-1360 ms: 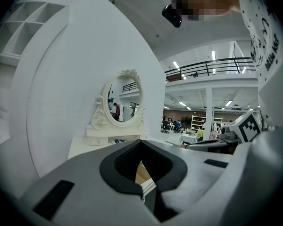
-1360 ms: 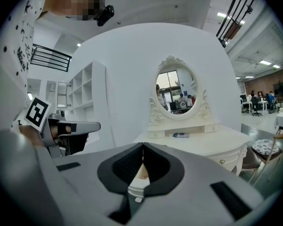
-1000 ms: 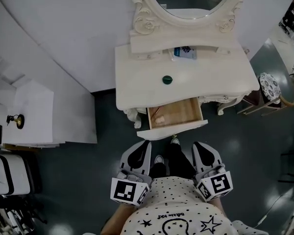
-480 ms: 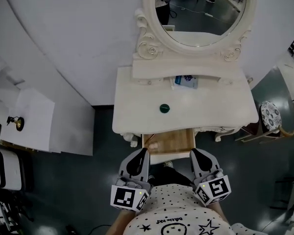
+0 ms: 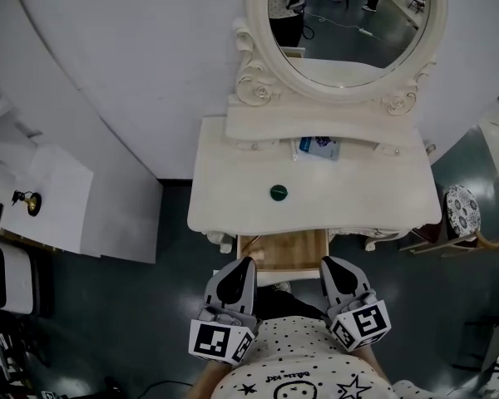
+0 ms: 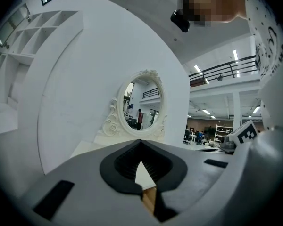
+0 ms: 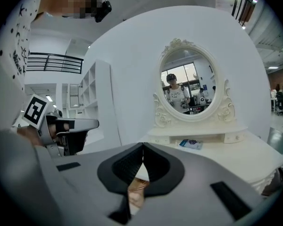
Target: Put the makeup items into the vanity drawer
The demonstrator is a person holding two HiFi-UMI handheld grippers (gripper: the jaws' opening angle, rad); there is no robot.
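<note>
Makeup items: a small round dark-green piece (image 5: 279, 193) is sitting alone near the middle of the cream vanity surface (image 5: 229, 181). A flat blue-and-white packet (image 5: 318, 146) is lying farther back, under the ledge below the oval mirror (image 5: 349, 23) with its carved scroll frame. The packet's print is showing too small to read. Vanity drawer (image 5: 284, 250), pale bare wood inside, is standing partly pulled out under the front edge. Left gripper (image 5: 243, 263) and right gripper (image 5: 328, 261), grey with black ribbed pads, are hovering side by side at the drawer's front, well short of both items. Each pair of fingers is meeting at the tips, closed on nothing. Black-and-white square markers are showing on both cubes.
</note>
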